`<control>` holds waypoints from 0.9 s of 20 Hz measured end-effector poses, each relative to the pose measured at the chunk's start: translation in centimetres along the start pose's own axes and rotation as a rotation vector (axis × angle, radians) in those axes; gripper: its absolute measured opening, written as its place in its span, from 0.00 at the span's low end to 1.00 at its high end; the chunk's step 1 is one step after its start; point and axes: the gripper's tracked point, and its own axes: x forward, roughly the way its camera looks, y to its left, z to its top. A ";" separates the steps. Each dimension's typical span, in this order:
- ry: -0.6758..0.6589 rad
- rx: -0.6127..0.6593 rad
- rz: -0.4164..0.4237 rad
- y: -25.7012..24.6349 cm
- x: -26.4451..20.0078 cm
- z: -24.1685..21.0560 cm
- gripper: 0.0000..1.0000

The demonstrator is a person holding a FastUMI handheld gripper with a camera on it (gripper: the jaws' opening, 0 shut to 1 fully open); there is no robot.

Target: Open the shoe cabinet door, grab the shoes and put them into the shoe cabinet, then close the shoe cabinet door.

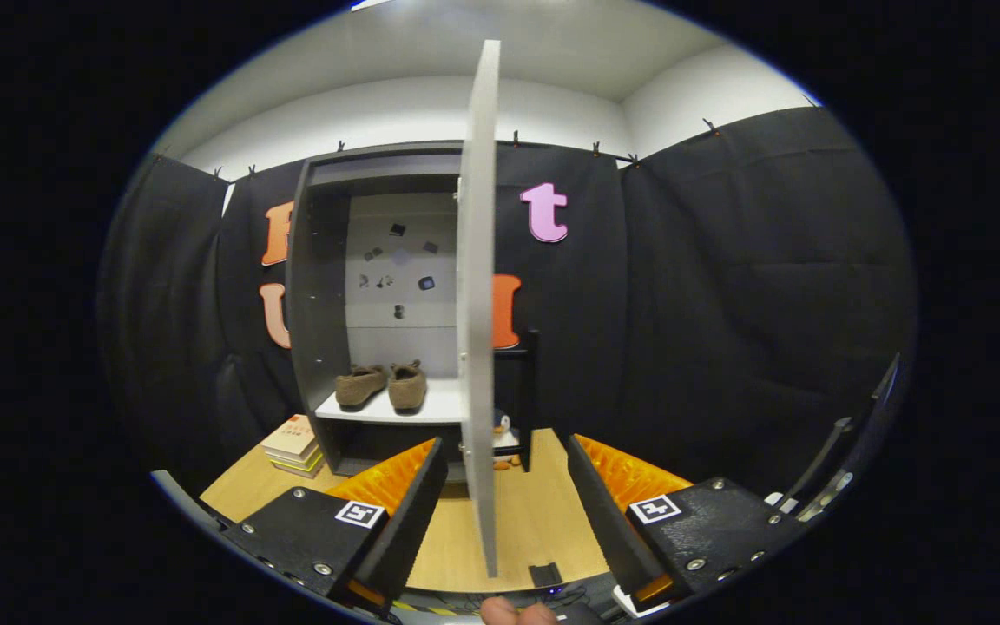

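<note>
Two fingers of the gripper [507,486] stand wide apart in the gripper view, and they press on nothing; the gripper is released. Between the fingers, closer to the left one, the free edge of the cabinet door [480,286] comes toward the camera. This door is seen edge-on as a pale, tall strip, standing fully swung out from the cabinet, and I cannot tell if the left finger touches it. Just below the fingers, a fingertip of the person [513,613] is visible, with a small dark device [545,574] lying near it. Under the fingers and the door lies the wooden table [543,521]. Beyond the fingers stands the shoe cabinet [318,286], dark grey, with its inside open to view. On its pale shelf [441,406] rest the shoes [383,385], a brown pair set side by side with the heels toward the camera. On the back panel of the cabinet some small dark stickers [398,266] are scattered. To the left of the cabinet, on the table, lies a stack of books [293,444]. Behind the door, at the right foot of the cabinet, sits a small penguin toy [504,438], partly hidden. Farthest is the black cloth wall [726,304], clipped under a white wall.
</note>
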 end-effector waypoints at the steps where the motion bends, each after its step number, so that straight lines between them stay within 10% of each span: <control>1: -0.007 0.002 -0.015 -1.0 0.3 0.2 0.87; 18: 0.025 -0.050 -0.042 1.5 4.3 -0.3 0.84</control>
